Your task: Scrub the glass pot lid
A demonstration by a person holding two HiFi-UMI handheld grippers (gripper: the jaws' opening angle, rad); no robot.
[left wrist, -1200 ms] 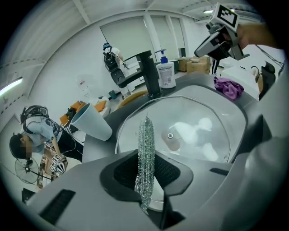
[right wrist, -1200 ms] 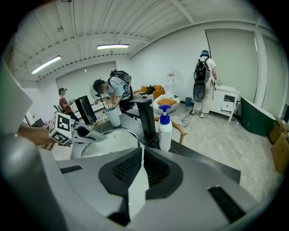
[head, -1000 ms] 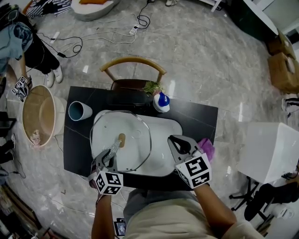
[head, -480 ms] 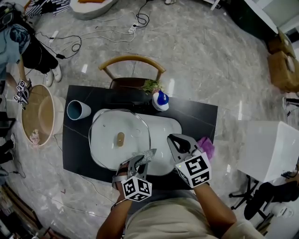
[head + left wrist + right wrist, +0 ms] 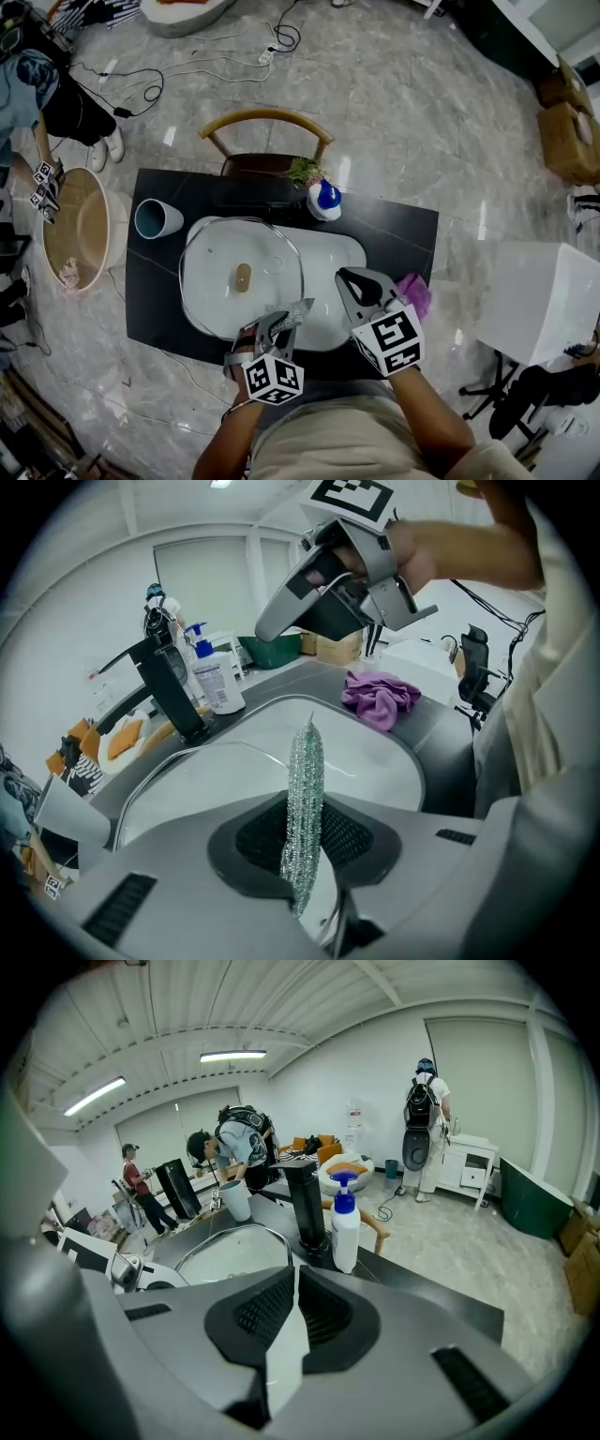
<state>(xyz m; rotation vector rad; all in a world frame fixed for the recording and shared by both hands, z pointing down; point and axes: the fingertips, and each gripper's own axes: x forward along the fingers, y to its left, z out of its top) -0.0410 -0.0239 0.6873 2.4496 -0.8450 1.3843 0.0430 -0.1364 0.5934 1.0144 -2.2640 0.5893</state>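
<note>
Head view: a pale cup (image 5: 157, 220) stands on the left of the black table (image 5: 398, 232), and just right of it the glass pot lid (image 5: 217, 302) lies knob up over the left part of the white basin (image 5: 339, 255). The left gripper (image 5: 282, 322) was over the lid's near left a second ago; it now sits at the basin's near edge, just off the lid's near right rim, much as it did half a second ago. It is clamped on a silvery mesh scrubber (image 5: 294, 313), but whether the scrubber touches the basin cannot be told. To its right, the right gripper (image 5: 354, 281) has not shifted. Its jaws are drawn to a thin slit with nothing between them. A purple cloth (image 5: 415, 296) lies just right of it. The left gripper view alone shows the scrubber standing on edge between the pads, with a black upright post (image 5: 174, 694) and a blue-capped pump bottle (image 5: 218, 679) at the basin's far side. The right gripper view alone shows people standing farther off in the room.
</note>
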